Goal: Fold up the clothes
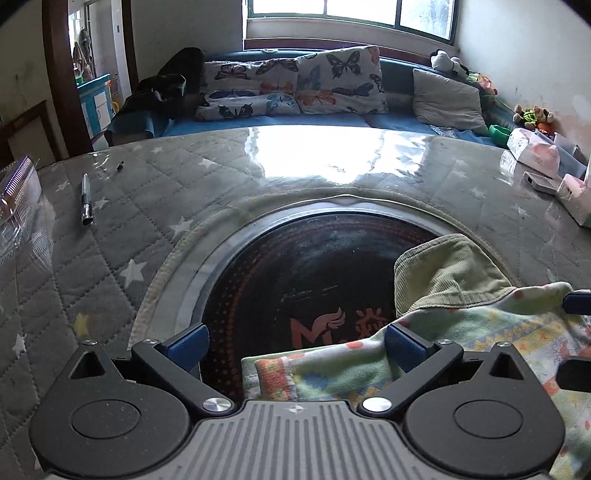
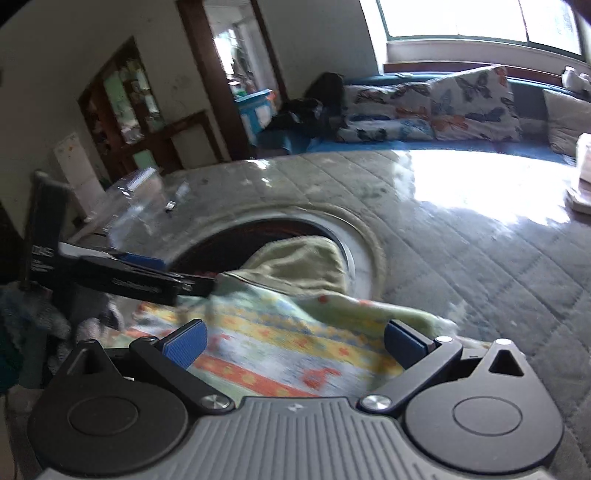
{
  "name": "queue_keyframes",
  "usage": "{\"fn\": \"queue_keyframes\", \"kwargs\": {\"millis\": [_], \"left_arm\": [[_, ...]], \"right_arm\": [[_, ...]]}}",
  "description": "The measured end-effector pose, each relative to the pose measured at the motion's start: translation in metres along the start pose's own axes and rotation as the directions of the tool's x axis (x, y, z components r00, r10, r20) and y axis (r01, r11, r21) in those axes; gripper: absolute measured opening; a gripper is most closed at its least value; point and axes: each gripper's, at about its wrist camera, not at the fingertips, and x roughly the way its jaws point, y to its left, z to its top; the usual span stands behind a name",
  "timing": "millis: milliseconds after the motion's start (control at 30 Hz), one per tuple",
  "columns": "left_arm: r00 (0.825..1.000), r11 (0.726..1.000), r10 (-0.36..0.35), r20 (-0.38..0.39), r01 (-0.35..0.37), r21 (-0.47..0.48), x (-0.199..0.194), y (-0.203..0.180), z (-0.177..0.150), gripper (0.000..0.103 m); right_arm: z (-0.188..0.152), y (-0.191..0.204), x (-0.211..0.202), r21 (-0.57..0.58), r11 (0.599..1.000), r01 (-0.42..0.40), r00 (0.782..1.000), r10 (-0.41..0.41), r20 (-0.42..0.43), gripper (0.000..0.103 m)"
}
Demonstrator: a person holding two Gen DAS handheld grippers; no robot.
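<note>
Garment [image 1: 461, 332], a small piece in pale green with yellow, orange and blue patterned bands and a plain ribbed green section [image 1: 447, 273], lies on the worktop [image 1: 184, 177] at about 4 o'clock in the left wrist view, partly covering the dark round panel [image 1: 314, 266] set into the worktop's middle. In the right wrist view the same garment [image 2: 288, 332] spreads from 6 o'clock toward the centre, its ribbed section draped over the panel's pale rim.

Left claw [image 1: 295, 347]: jaws wide apart, nothing gripped; a folded edge of the garment lies between the blue pads, and the right-hand pad [image 1: 404, 345] touches or rests just beside the cloth. Right claw [image 2: 295, 343]: jaws likewise wide apart and holding nothing, with the patterned cloth below and between the pads; whether they touch it cannot be told, as this view is blurred.

Worktop covering: grey quilted cloth with white stars under a clear glossy sheet. A pen [image 1: 85, 199] lies at 9 o'clock in the left wrist view, well apart from the garment, with a clear plastic box [image 1: 16, 199] at the far edge beyond it. Small boxes [image 1: 535, 155] stand at 2 o'clock. A sofa with butterfly cushions [image 1: 295, 85] sits beyond the worktop at 12 o'clock, below a window [image 1: 351, 14].
</note>
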Motion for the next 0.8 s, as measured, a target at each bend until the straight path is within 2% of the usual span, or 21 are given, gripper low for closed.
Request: {"fn": "queue_keyframes", "kwargs": {"millis": [67,267,433,633,800], "left_arm": [[1.000,1.000,-0.003,0.010,0.003,-0.001,-0.003,0.000,0.001,0.103],[1.000,1.000,0.005,0.003,-0.005,-0.004,-0.002,0.001,0.002,0.103],[1.000,1.000,0.011,0.007,-0.011,-0.015,-0.004,0.005,0.002,0.103],[1.000,1.000,-0.008,0.029,0.009,-0.022,-0.022,0.005,-0.006,0.103],[0.998,0.999,-0.041,0.053,0.041,0.001,-0.044,-0.002,-0.022,0.103]], "right_arm": [[0.004,0.004,0.003,-0.014,1.000,-0.017,1.000,0.017,0.004,0.103],[0.008,0.004,0.031,-0.010,1.000,-0.012,0.999,0.011,-0.051,0.103],[0.010,0.000,0.023,0.003,1.000,-0.002,0.999,0.002,-0.036,0.103],[-0.002,0.015,0.002,-0.092,0.994,0.058,0.998,-0.061,-0.026,0.103],[-0.024,0.036,0.003,-0.200,0.970,0.139,0.988,-0.150,-0.042,0.103]]}}
